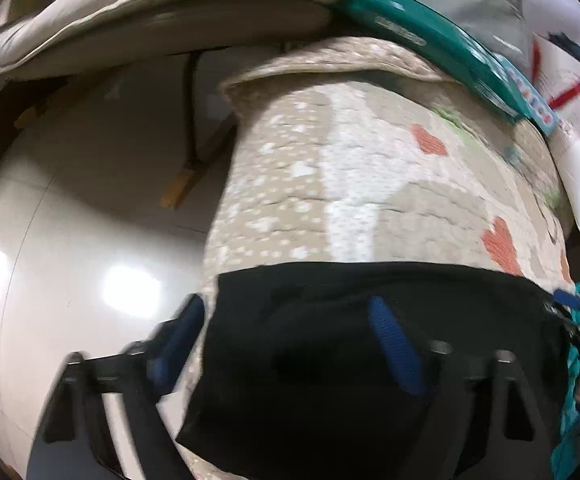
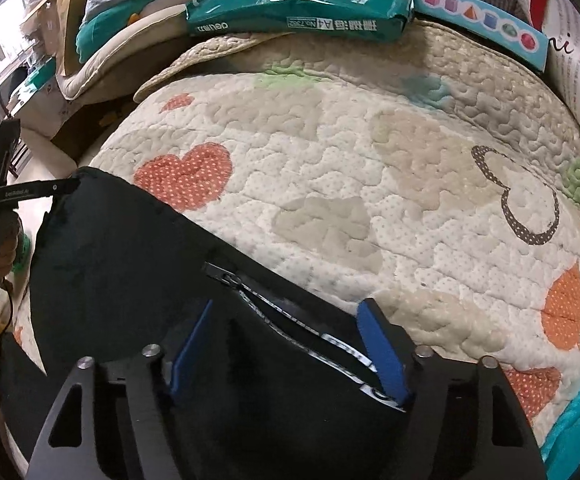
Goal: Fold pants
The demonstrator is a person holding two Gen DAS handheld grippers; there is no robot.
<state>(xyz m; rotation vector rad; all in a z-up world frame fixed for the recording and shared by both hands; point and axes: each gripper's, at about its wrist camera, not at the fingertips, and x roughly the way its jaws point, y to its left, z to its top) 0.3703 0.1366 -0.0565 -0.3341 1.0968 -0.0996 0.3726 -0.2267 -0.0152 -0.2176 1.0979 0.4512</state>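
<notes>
We work over a pair of black pants lying on a quilted heart-print mat, the garment bunched at the mat's near edge and spilling slightly past its left border toward the pale floor. Our right gripper hangs above the cloth with its jaws well apart, blue pads on either side of a silver zipper and a strip of white lettering; nothing sits between them. Our left gripper works at the mat's left border, jaws also wide apart: one pad lies over the black fabric, the other hangs off the mat's edge above the floor, and we cannot tell whether either presses the cloth.

The pants already form a compact dark block with a rounded outline, not two spread legs, so we judge that at least one fold is made. How many layers lie there, the pictures do not show. What seems left is to grip an edge, bring it across for a further fold, and square the bundle on the mat.

At the mat's far edge rest a green ream of paper and a pale blue box with coloured shapes, well apart from the pants.
</notes>
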